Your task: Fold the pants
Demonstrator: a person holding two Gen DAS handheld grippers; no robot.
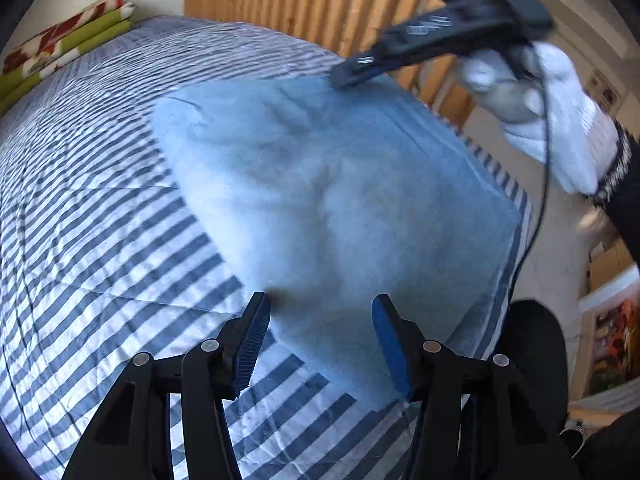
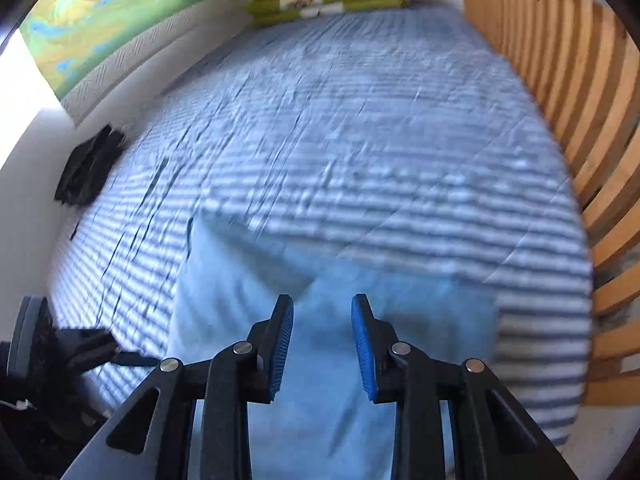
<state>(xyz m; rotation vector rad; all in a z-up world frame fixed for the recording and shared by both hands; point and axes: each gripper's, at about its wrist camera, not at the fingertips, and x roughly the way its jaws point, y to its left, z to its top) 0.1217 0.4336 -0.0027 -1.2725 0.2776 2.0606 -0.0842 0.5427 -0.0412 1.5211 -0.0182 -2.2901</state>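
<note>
Pants [image 1: 320, 184] lie folded, centre frame, on striped bed [image 1: 100, 184]; left gripper [image 1: 320, 336] jaws apart, empty, over near edge; right gripper [image 2: 322, 340] likewise apart above cloth, probably ready to smooth or refold.

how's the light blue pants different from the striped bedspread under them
The pants are plain light blue; the bedspread is blue and white stripes. The pants form a compact folded block near the bed's edge; the bedspread spreads over the whole bed. The pants look fairly smooth; the bedspread is finely wrinkled. Both are blue-toned fabric, lying flat.
</note>
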